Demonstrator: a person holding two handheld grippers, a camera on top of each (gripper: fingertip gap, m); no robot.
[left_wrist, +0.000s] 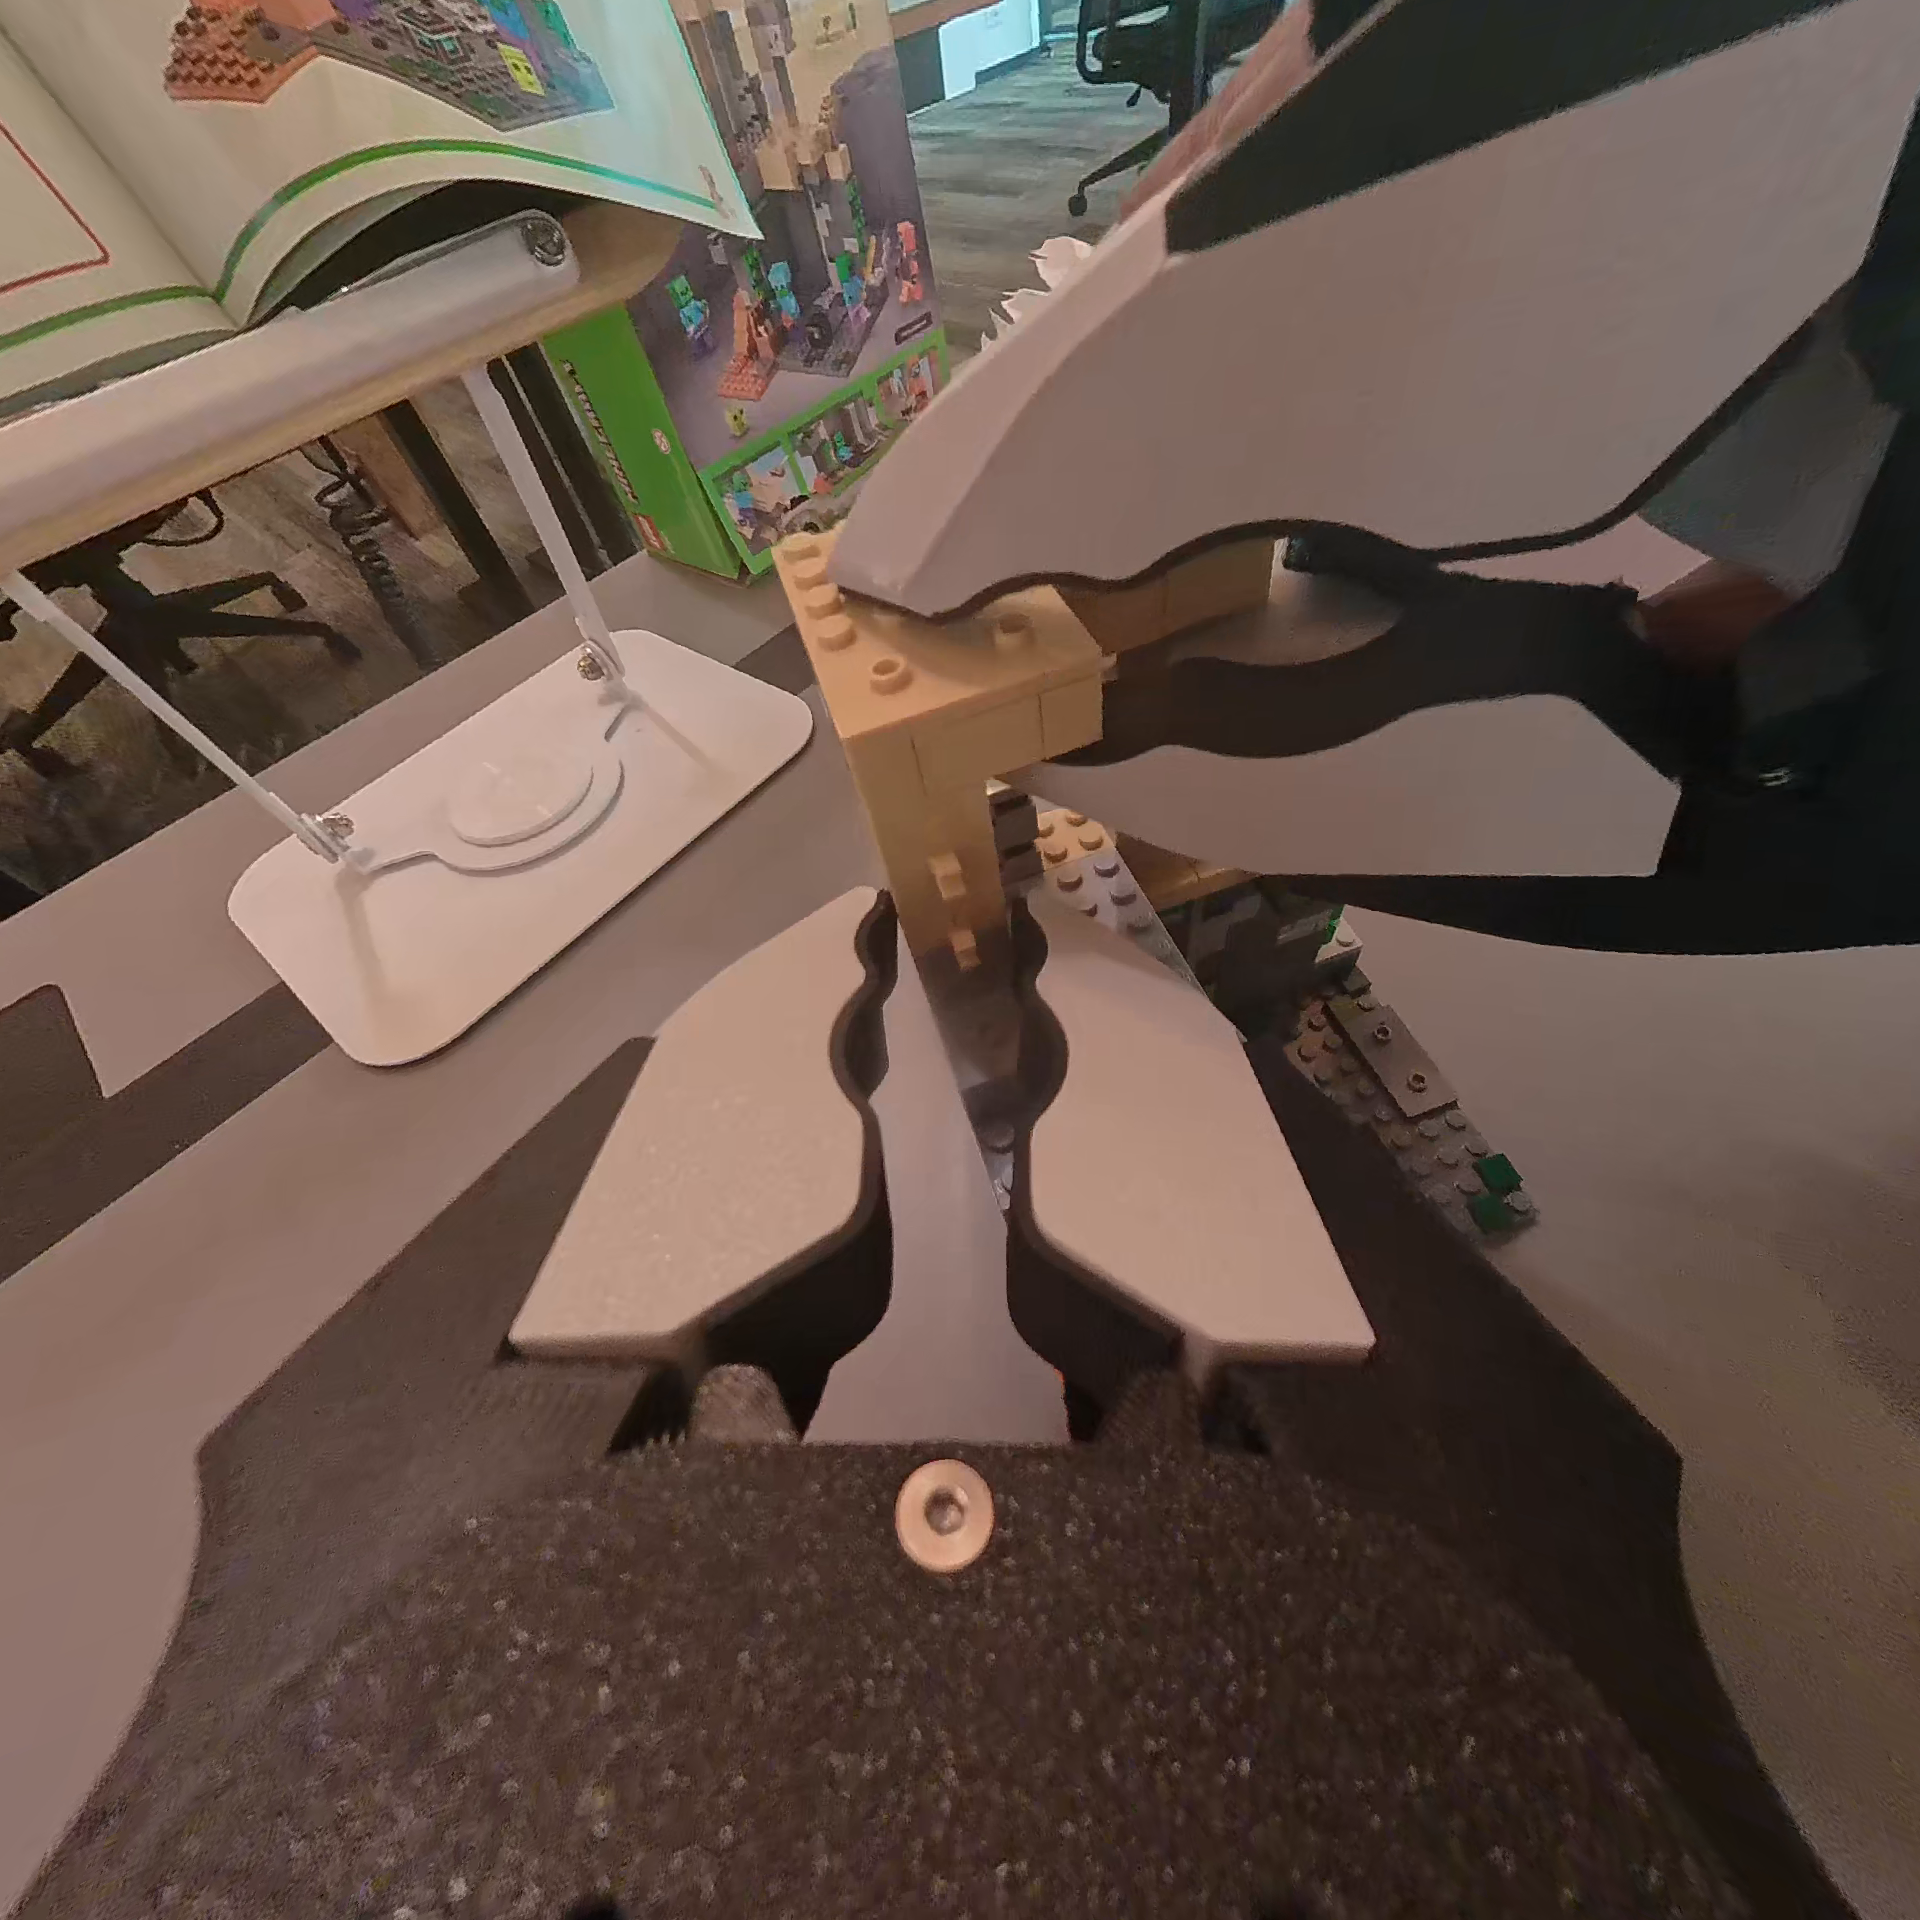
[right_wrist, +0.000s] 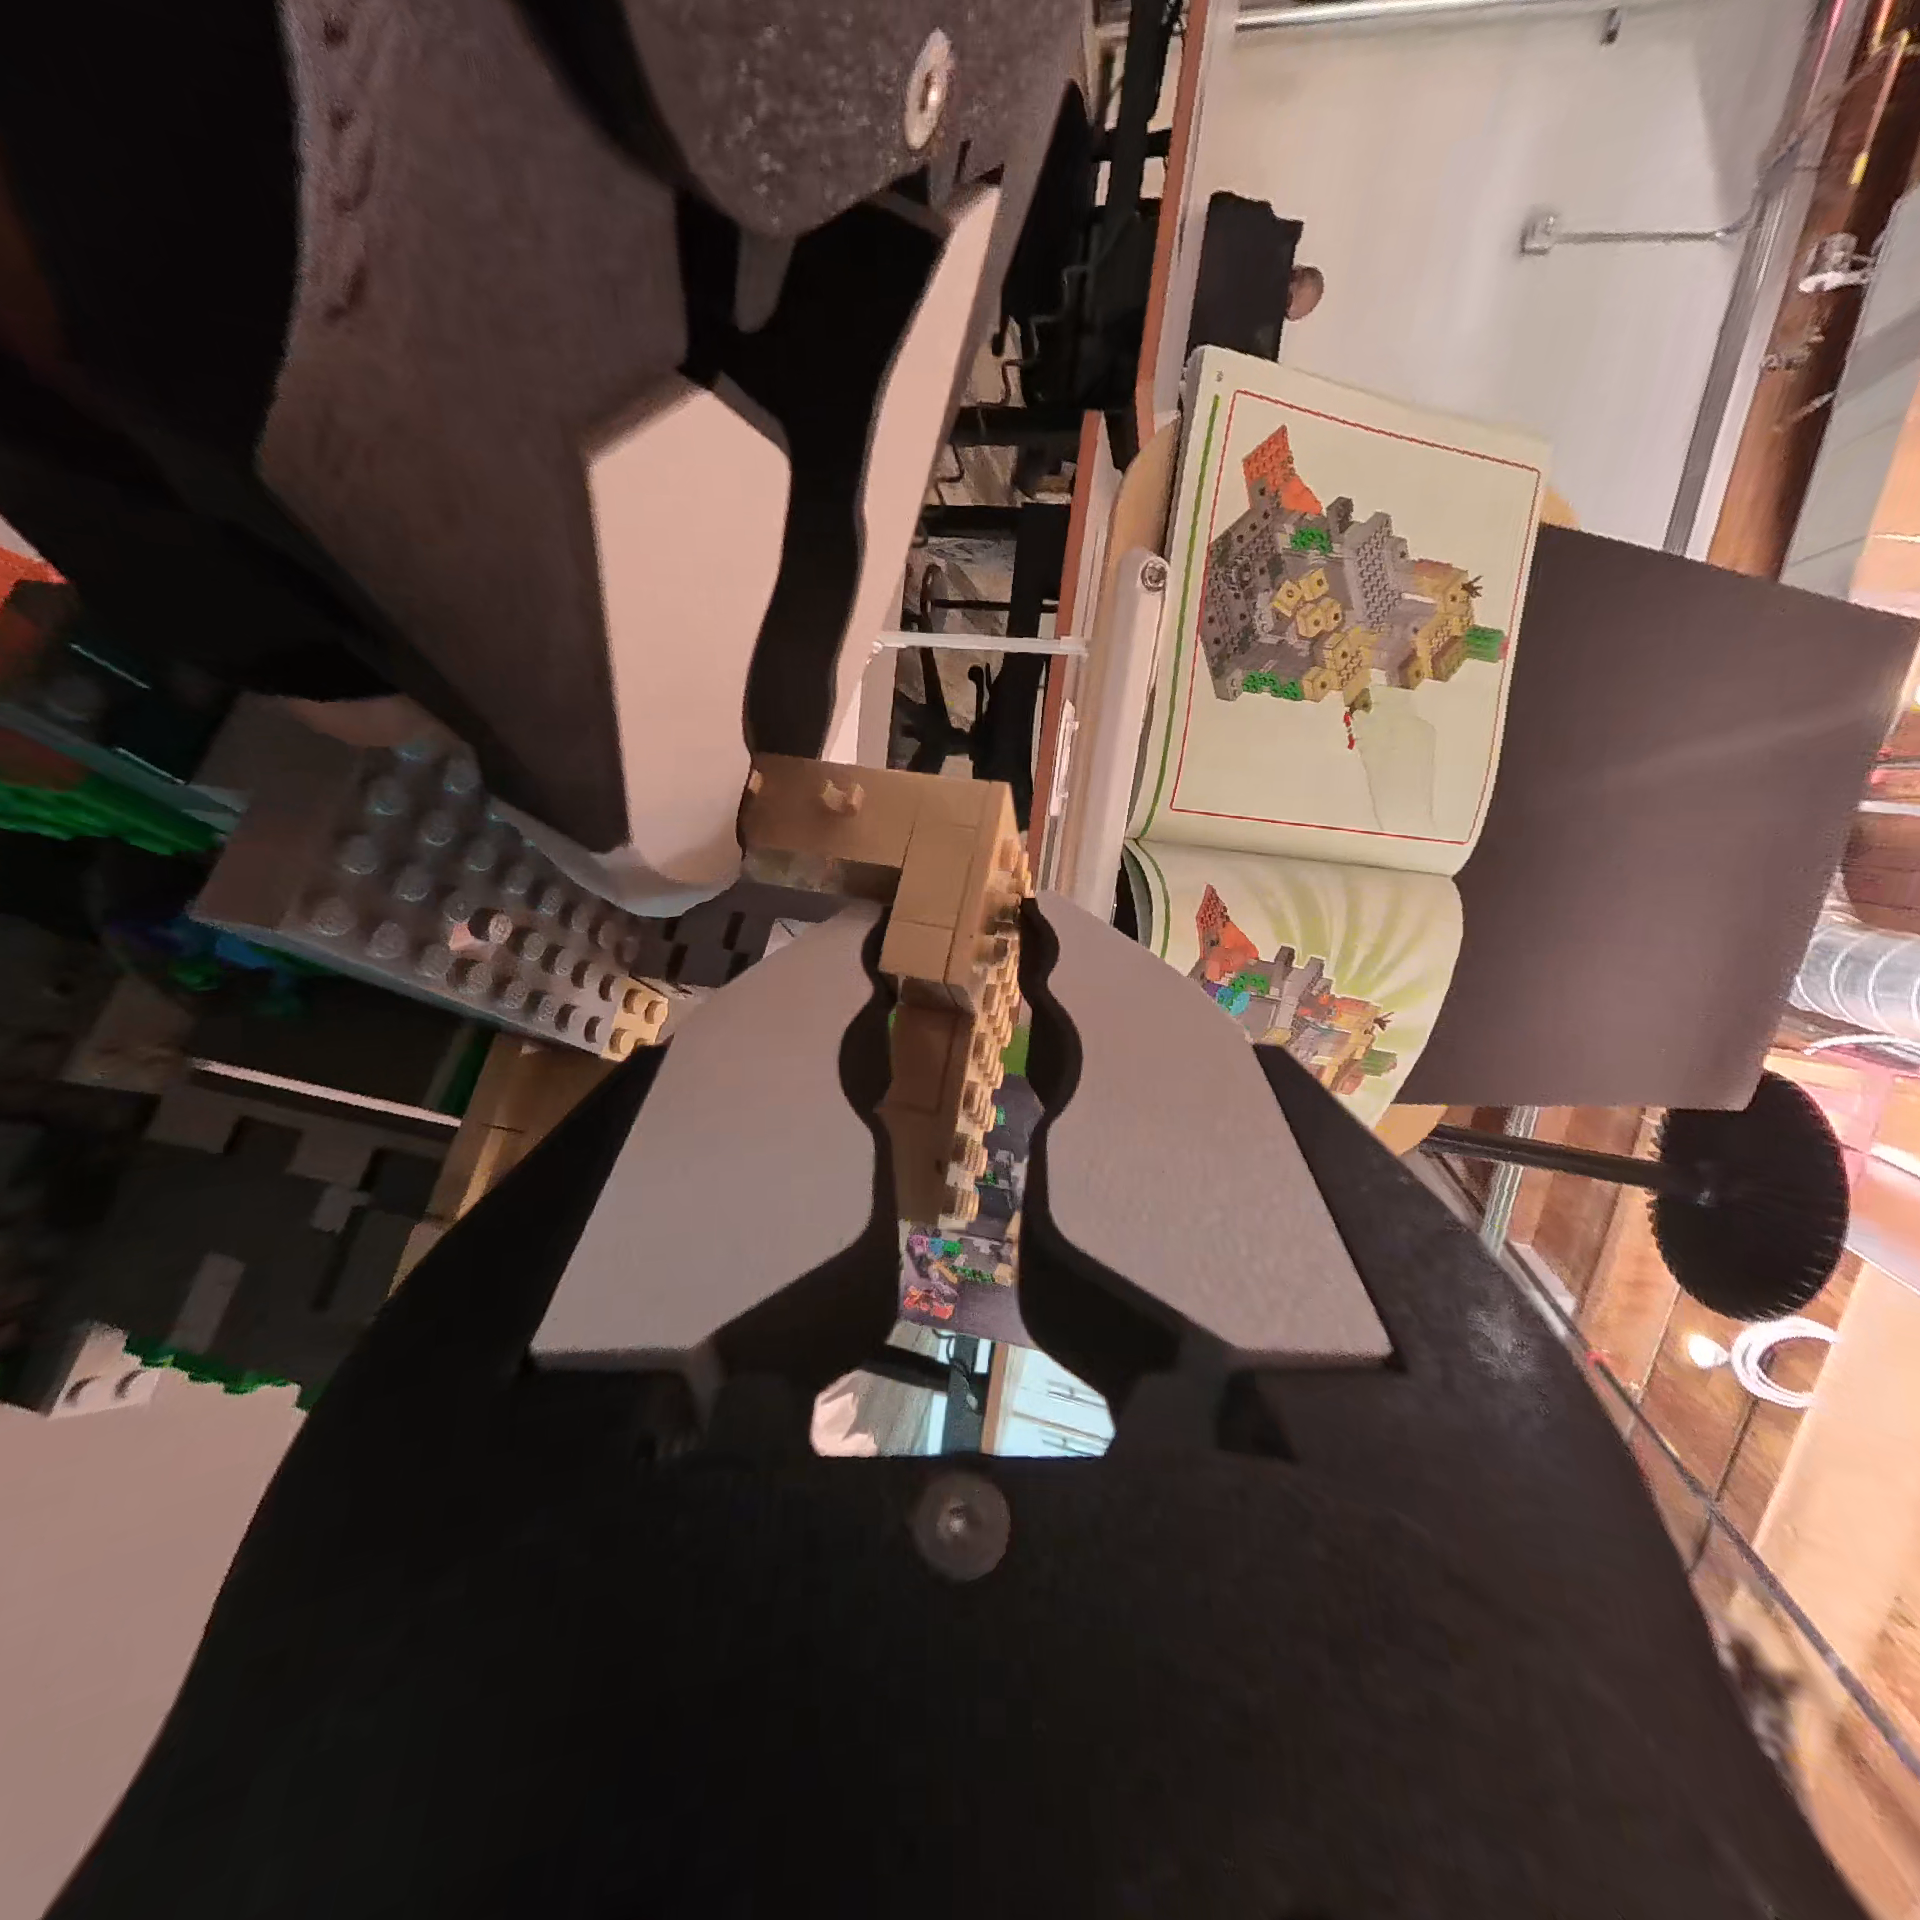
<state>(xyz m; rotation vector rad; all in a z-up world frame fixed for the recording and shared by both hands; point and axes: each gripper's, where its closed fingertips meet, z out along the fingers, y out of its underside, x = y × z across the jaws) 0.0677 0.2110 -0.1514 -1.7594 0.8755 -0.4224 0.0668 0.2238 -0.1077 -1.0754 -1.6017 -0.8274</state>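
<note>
Tan brick piece (left_wrist: 966, 707), studded; beside it a grey studded plate (left_wrist: 1423, 1122) with green bits. White stand (left_wrist: 499, 831) on the grey worktop (left_wrist: 1662, 1195); green-edged box (left_wrist: 790, 343) behind.

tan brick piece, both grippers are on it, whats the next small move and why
Probably press down gently with the right gripper. Its jaws clamp the studded top arm of the tan L-shaped brick piece, while the left gripper pinches the lower column upright over the grey studded plate, so it looks lined up for seating.

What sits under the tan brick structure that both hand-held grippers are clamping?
Under the tan brick structure, a grey studded baseplate with a few green bricks lies on the table. The left hand-held gripper hides where the tan column meets it.
</note>
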